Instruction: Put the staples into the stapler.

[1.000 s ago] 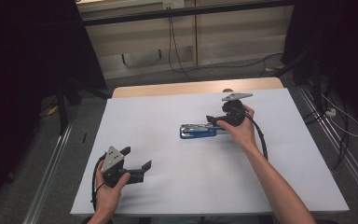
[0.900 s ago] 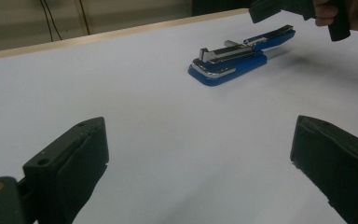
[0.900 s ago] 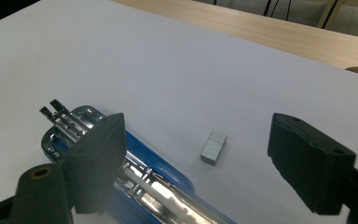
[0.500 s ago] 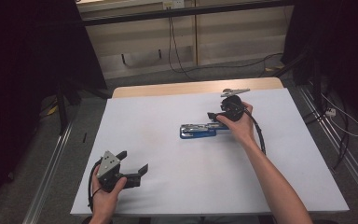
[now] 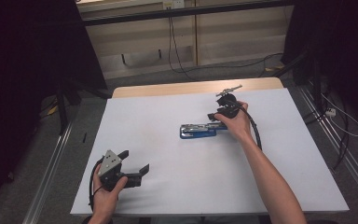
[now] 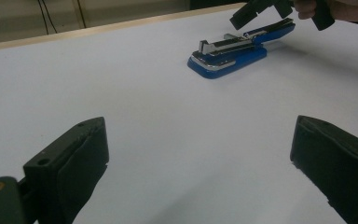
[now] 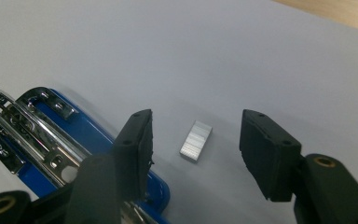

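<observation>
Blue stapler (image 5: 198,130), one; one staple block (image 7: 195,140) between the closing, parted right tool (image 7: 196,149).

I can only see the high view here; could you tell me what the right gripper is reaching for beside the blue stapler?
Observer: In the right gripper view, a small silver strip of staples lies on the white table, between the jaws of the right gripper.
Operator: Is it gripped yet?
Observer: No. The jaws have just been closing, but both pads stand apart from the strip.
Operator: And the stapler?
Observer: The blue stapler lies open, its metal staple channel exposed.
Operator: The other hand?
Observer: The left gripper is wide open over bare table.
</observation>
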